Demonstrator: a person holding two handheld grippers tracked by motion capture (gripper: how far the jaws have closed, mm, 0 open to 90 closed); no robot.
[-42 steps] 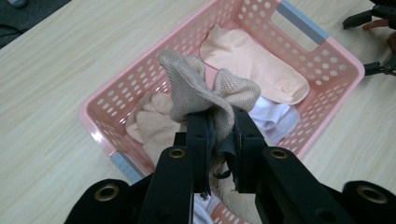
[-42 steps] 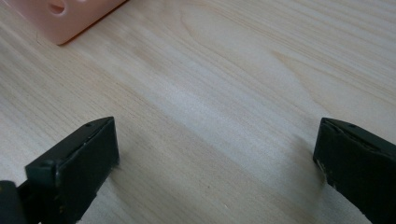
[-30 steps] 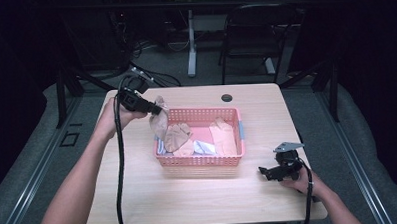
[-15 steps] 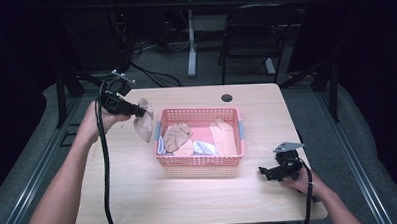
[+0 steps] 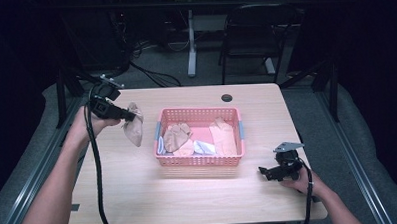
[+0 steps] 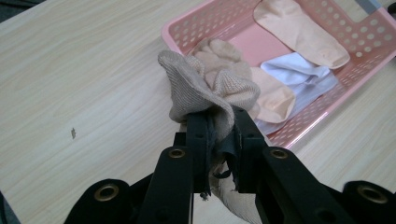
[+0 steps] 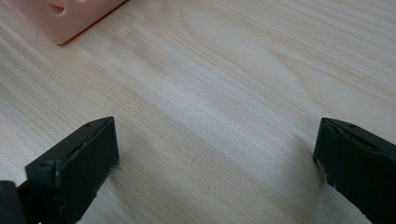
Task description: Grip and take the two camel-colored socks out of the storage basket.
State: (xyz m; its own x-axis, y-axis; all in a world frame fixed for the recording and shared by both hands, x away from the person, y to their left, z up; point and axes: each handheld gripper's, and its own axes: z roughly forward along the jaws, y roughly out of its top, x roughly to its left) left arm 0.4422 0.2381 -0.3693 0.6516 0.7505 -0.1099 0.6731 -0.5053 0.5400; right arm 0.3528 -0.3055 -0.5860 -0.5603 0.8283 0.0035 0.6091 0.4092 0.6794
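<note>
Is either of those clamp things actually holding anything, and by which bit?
The left hand-held gripper pinches a beige sock by one bunched end, hanging beside the pink basket. The right hand-held gripper is open and holds nothing.

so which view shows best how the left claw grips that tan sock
The left gripper view: the tan sock is bunched between the shut jaws of the left claw, close up. The high view shows the sock hanging from the claw left of the pink basket, too small for grip detail.
</note>
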